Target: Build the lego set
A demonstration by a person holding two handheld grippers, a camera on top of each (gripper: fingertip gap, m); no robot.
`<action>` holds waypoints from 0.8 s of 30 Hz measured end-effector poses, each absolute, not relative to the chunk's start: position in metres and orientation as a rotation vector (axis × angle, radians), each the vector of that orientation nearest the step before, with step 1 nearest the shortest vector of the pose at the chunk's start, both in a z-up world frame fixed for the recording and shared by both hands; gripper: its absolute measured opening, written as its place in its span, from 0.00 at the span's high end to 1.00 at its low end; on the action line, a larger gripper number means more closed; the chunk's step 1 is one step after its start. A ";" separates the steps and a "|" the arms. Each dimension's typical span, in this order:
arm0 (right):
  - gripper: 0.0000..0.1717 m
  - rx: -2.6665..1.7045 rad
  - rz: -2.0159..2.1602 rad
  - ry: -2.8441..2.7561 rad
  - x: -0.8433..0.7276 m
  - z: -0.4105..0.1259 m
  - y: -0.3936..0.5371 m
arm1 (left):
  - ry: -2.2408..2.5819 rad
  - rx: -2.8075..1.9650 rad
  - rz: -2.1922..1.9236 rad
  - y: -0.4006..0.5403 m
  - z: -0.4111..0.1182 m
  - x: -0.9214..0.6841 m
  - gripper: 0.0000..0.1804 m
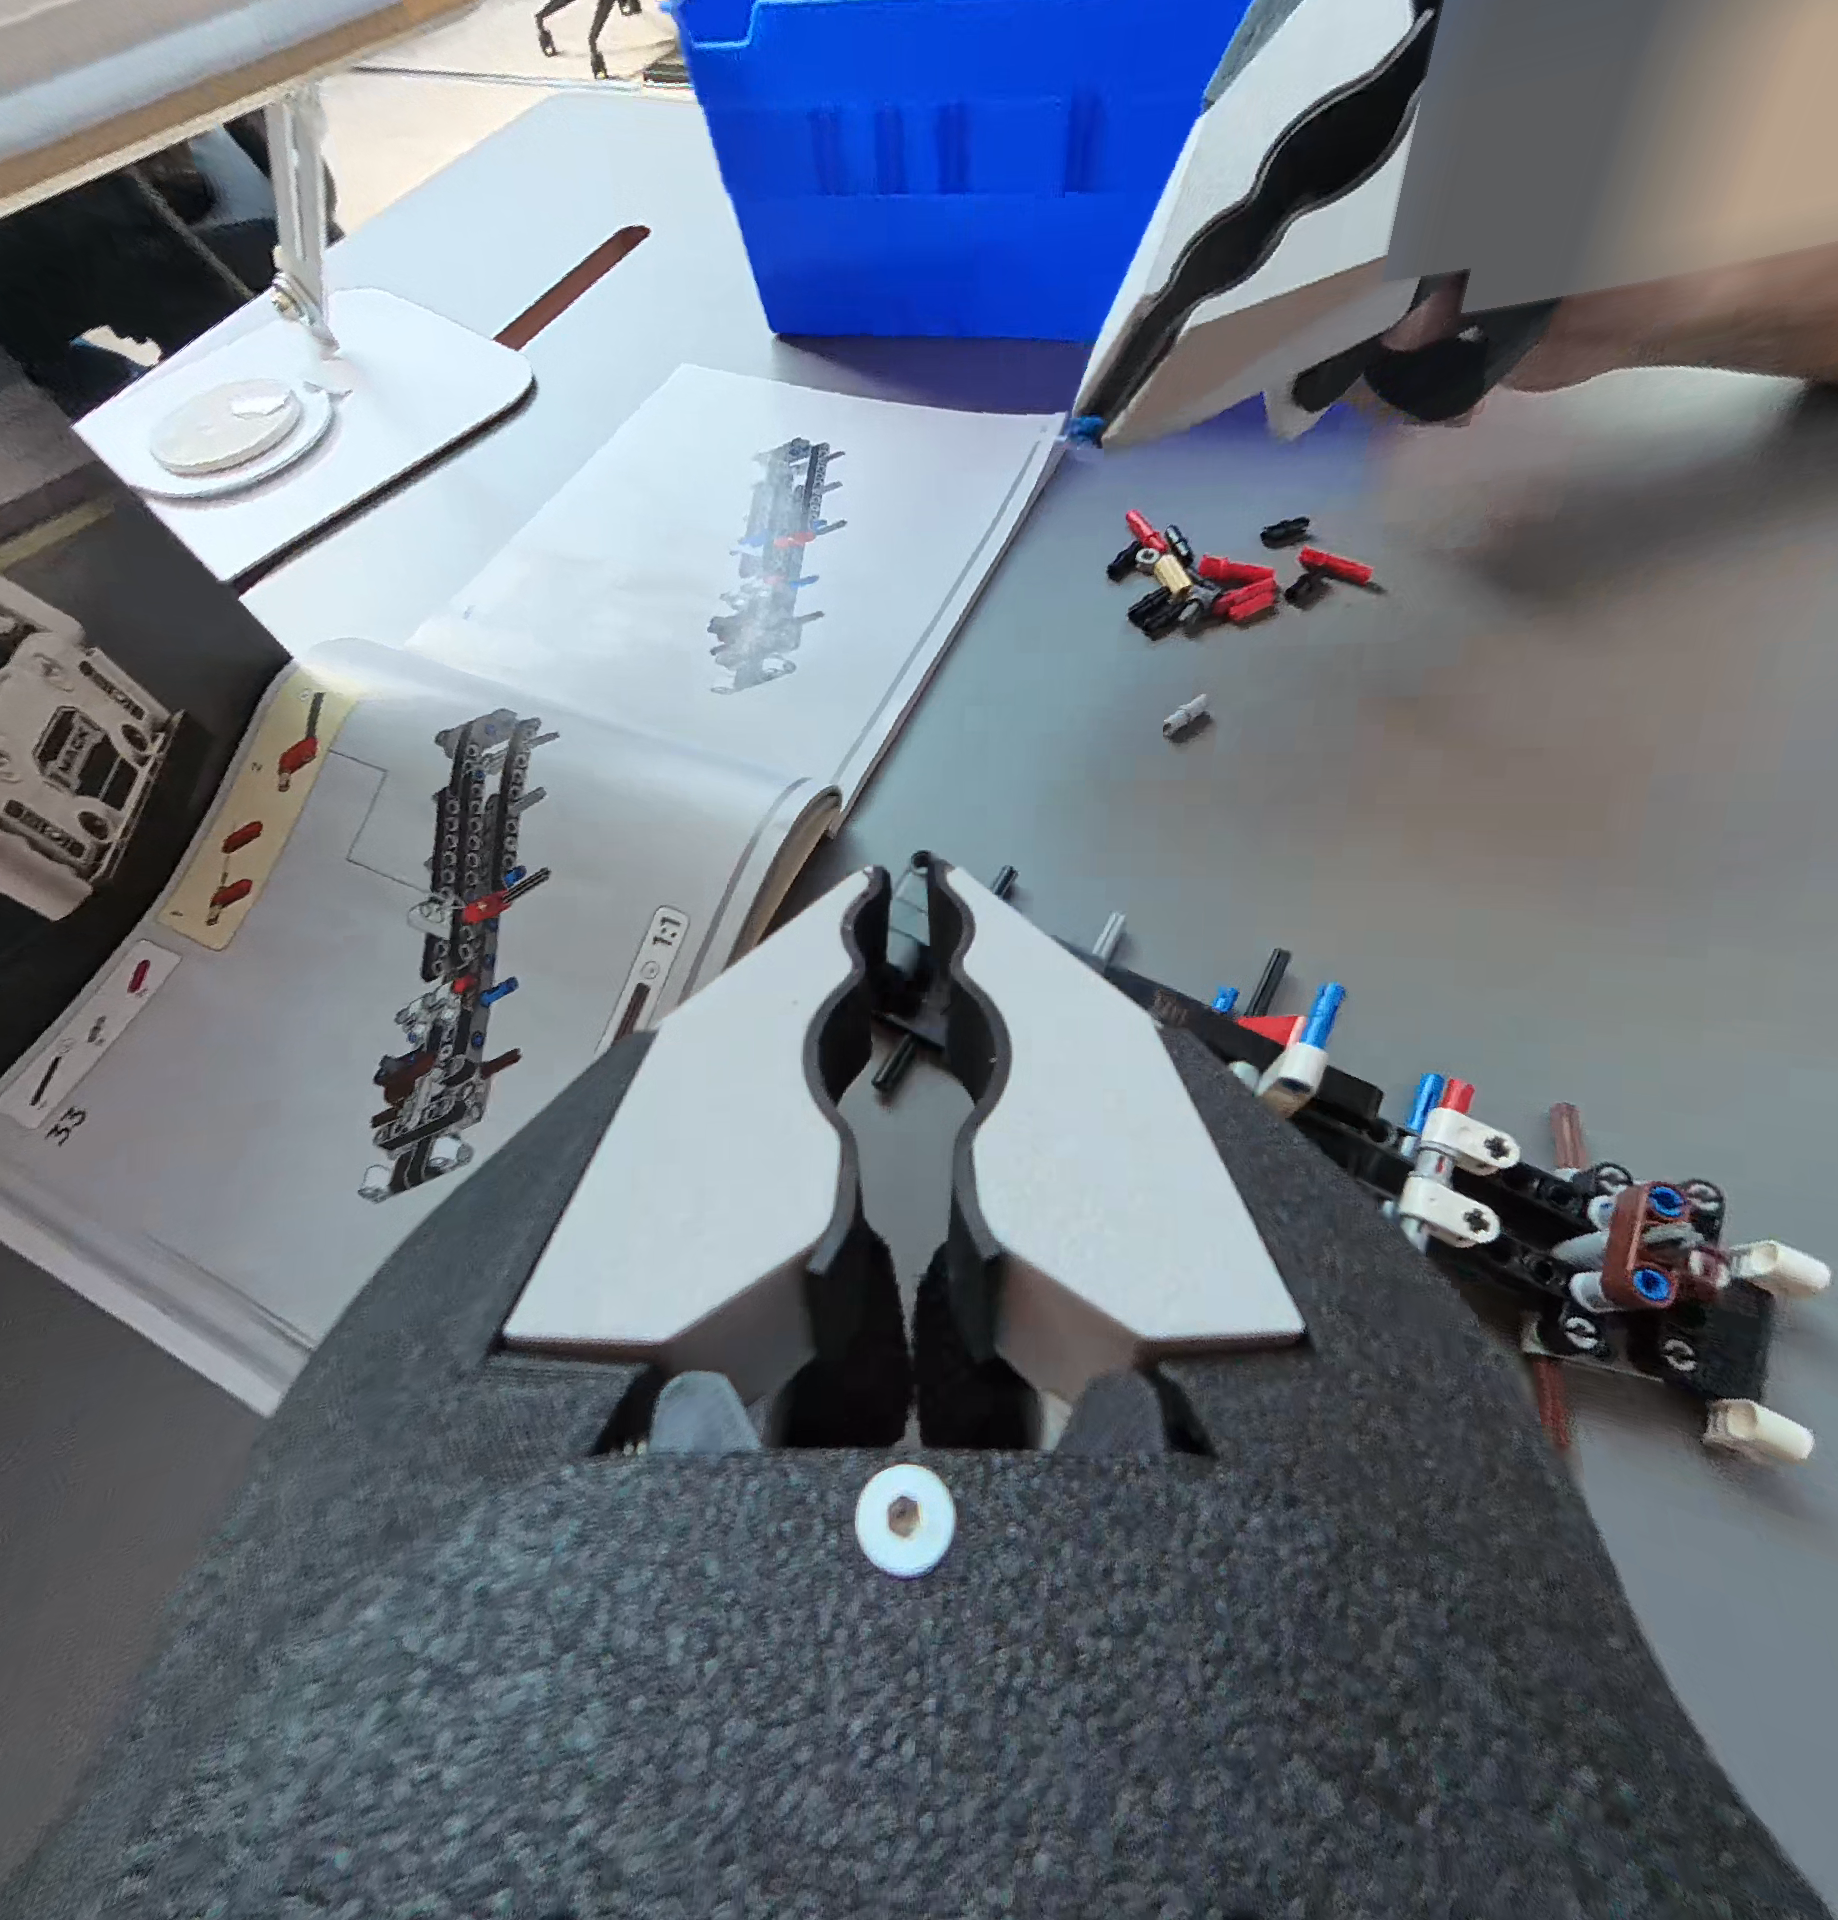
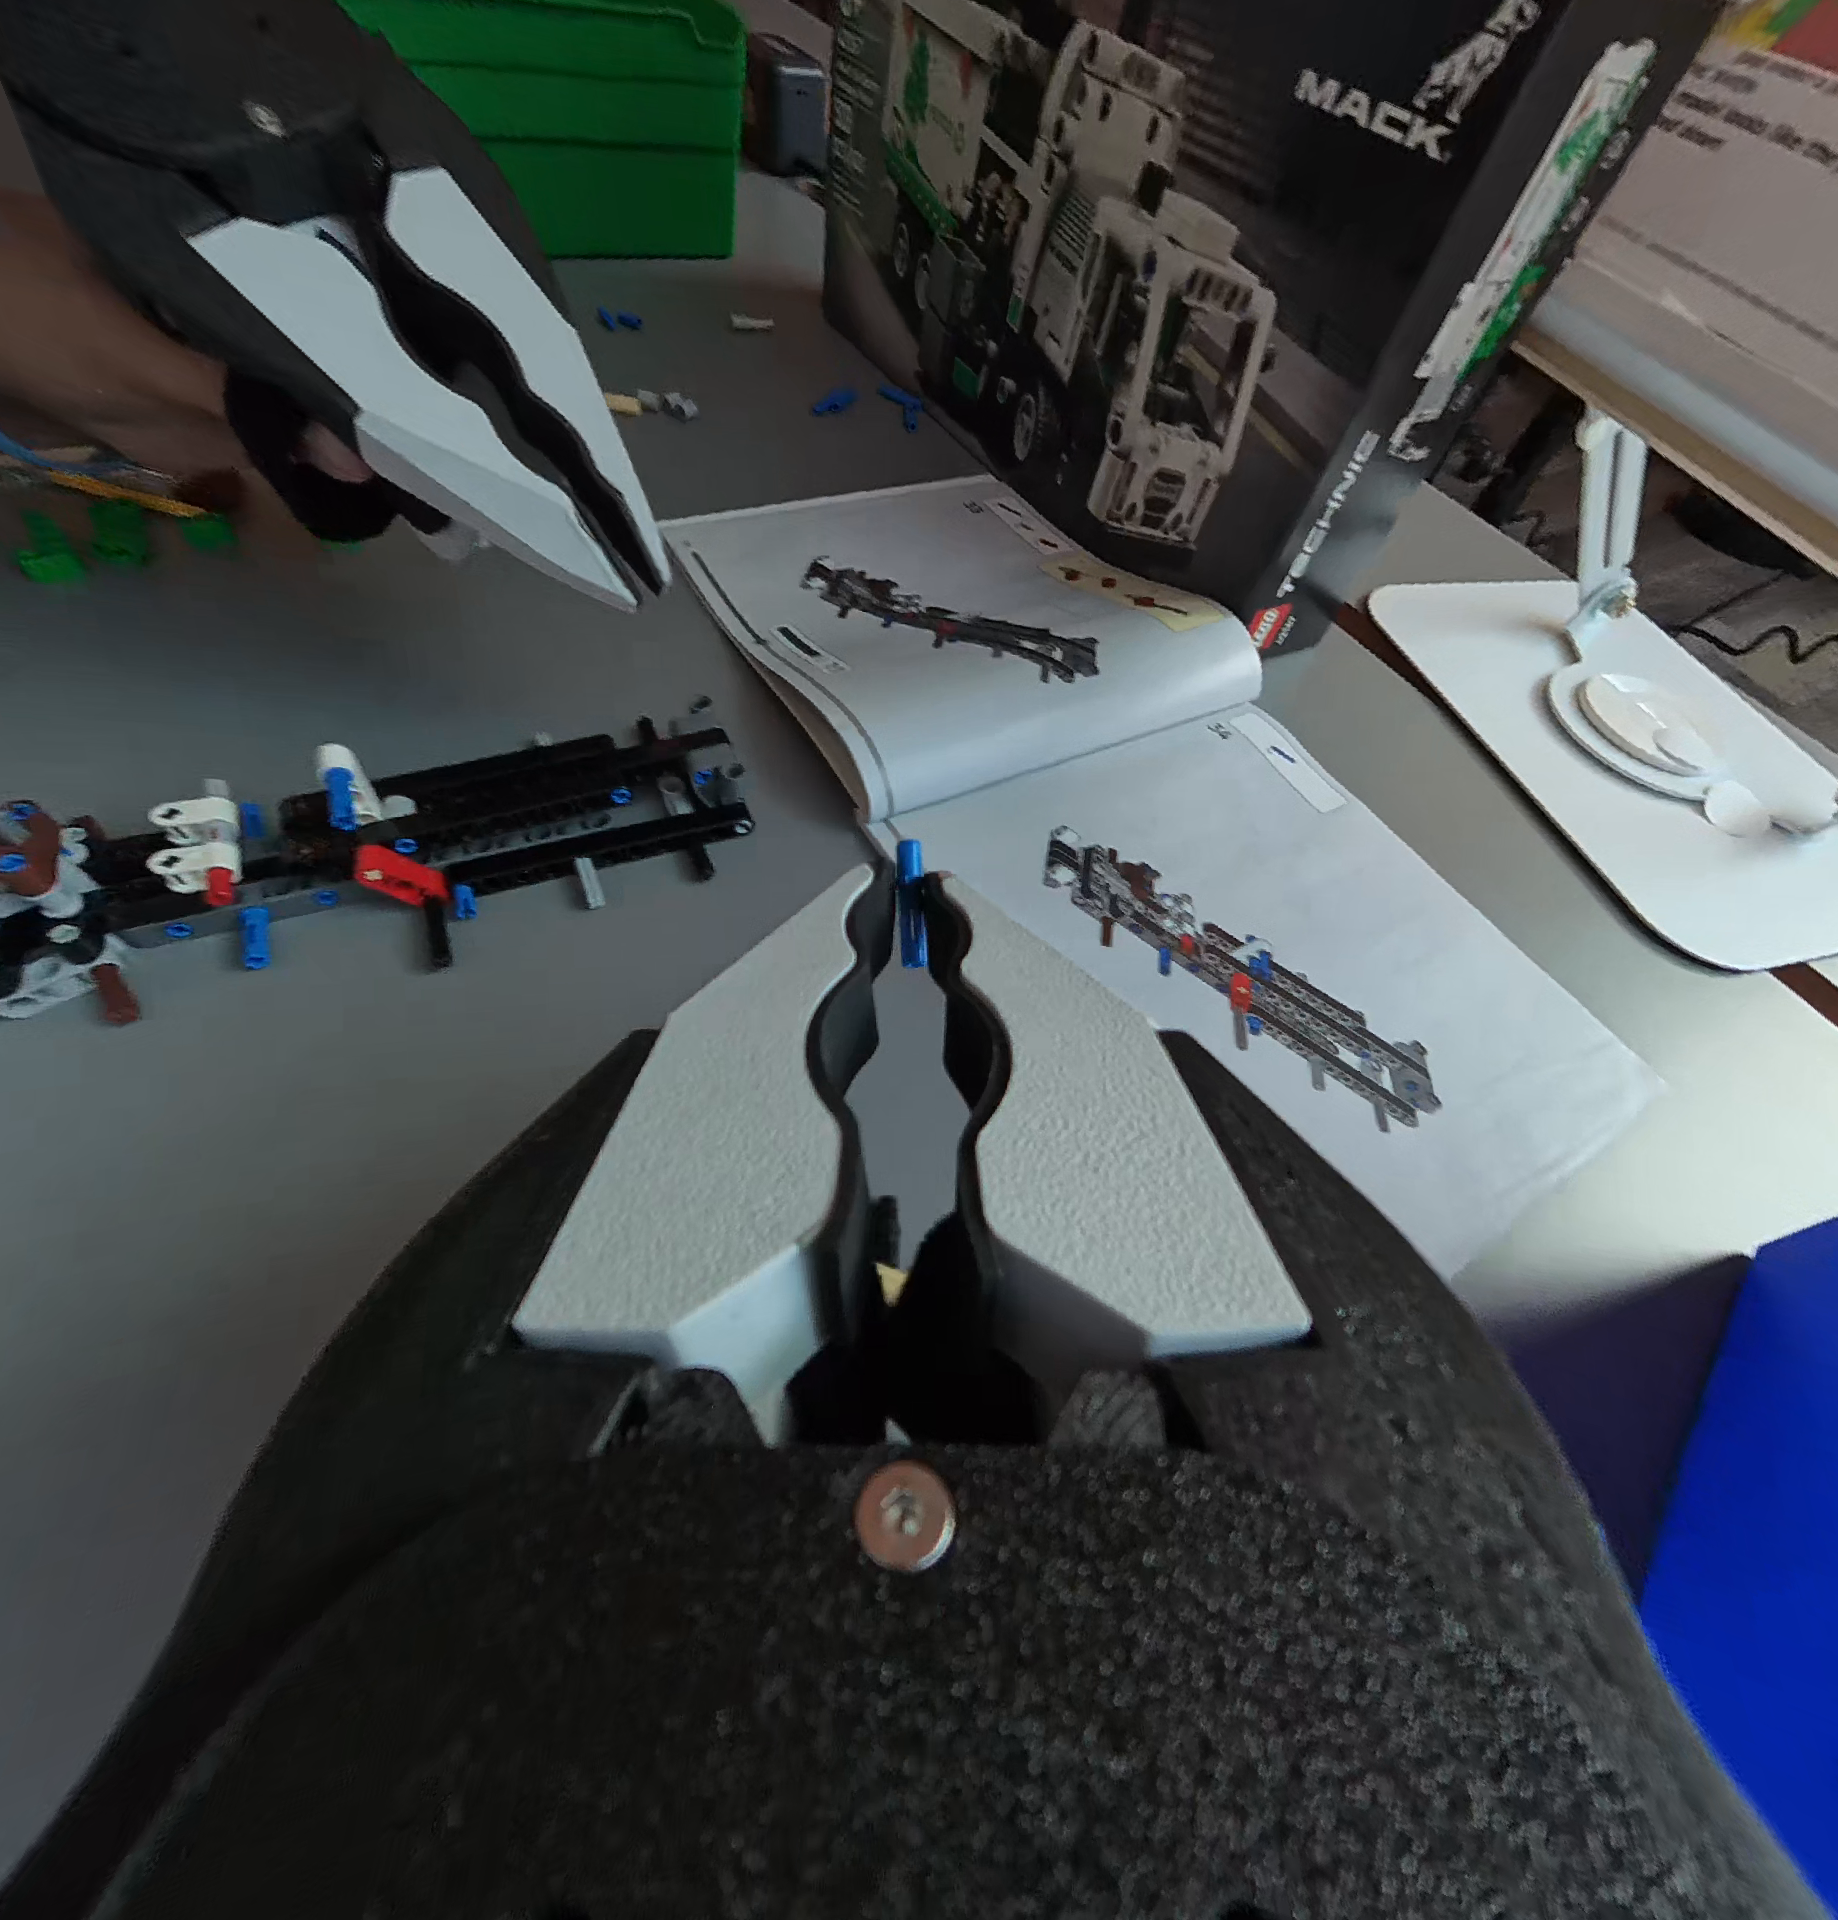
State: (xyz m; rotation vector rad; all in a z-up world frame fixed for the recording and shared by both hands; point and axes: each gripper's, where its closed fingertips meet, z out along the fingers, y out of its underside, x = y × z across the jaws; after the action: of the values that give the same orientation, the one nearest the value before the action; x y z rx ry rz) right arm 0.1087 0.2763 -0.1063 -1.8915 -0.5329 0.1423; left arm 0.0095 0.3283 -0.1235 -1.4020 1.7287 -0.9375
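Booklet: an open paper instruction booklet (image 2: pixel 1050 727) is lying flat on the grey worktop (image 2: pixel 271 1143).
Frame: a long black beam frame (image 2: pixel 458 821) is resting left of the booklet.
Left gripper (image 1: pixel 902 883): jaws are standing slightly apart around the frame's end; contact unclear.
Right gripper (image 2: pixel 910 899): jaws are pinching a slim blue pin (image 2: pixel 910 914) upright.
Bin: a blue plastic bin (image 1: pixel 946 166) is standing behind; contents hidden.

Hobby workbench: instruction booklet (image 1: pixel 541 831), parts bin (image 1: pixel 946 208), loose pins (image 1: pixel 1221 577).
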 end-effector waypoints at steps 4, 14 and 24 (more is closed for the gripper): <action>0.98 -1.830 0.289 -0.561 0.077 -0.100 0.272 | 1.786 -1.323 -0.954 0.305 -0.118 0.011 0.97; 0.98 -1.672 0.569 -0.532 0.029 -0.078 0.266 | 1.898 -1.158 -1.000 0.261 -0.116 0.012 0.94; 0.98 -1.494 1.046 -0.447 0.010 -0.050 0.248 | 1.774 -1.054 -1.252 0.240 -0.084 0.013 0.92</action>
State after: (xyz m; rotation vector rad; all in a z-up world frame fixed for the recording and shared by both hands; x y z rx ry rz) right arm 0.0103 0.2483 -0.0504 -1.4943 -0.4466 1.0461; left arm 0.0130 0.2404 -0.0841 -1.0537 1.7735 -1.2516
